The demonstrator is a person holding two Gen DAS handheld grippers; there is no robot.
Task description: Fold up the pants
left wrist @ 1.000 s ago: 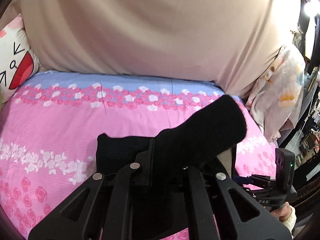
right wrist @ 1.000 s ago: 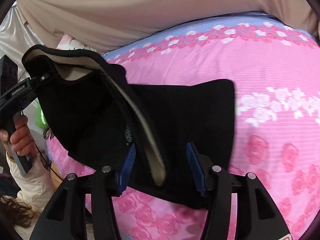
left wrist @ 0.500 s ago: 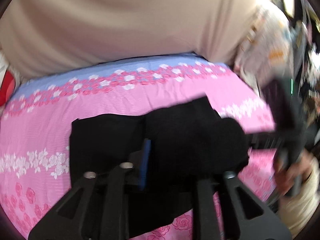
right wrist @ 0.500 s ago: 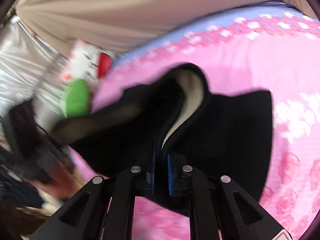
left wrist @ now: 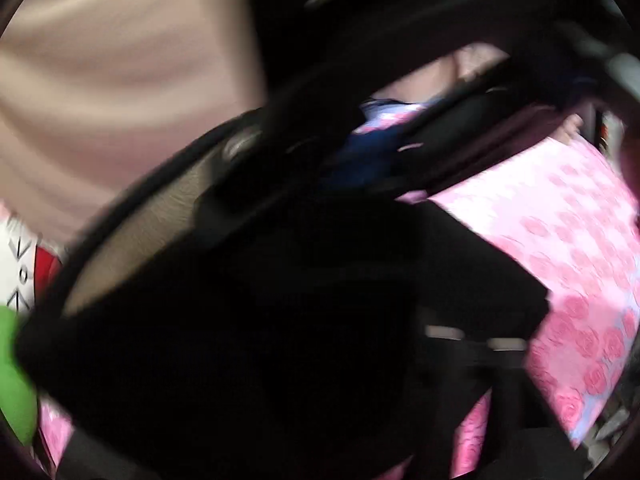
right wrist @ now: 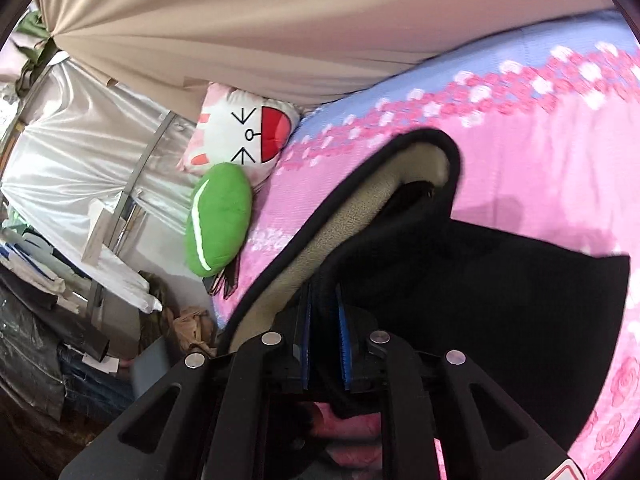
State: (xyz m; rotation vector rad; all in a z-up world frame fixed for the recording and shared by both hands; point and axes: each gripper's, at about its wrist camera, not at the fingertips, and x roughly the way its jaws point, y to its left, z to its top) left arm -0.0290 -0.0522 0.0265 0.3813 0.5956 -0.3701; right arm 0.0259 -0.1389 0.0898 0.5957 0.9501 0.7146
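Note:
The black pants (right wrist: 500, 300) with a beige fleece lining (right wrist: 360, 216) lie partly on the pink floral bed (right wrist: 540, 168). My right gripper (right wrist: 323, 332) is shut on the pants' waistband edge, which arches up and over to the right. The left wrist view is badly blurred: the pants (left wrist: 280, 340) fill most of it, and the other gripper's black frame crosses the upper middle. My left gripper's own fingers are hidden under the black cloth, so I cannot tell how they stand.
A cat-face pillow (right wrist: 244, 132) and a green plush cushion (right wrist: 218, 220) lie at the bed's left end. A beige curtain (right wrist: 280, 28) hangs behind the bed. Clutter and silver sheeting (right wrist: 80, 152) stand left of the bed.
My right gripper closed on the waistband and swung left with it. The left wrist view swept round fast and blurred; the pants now cover most of it.

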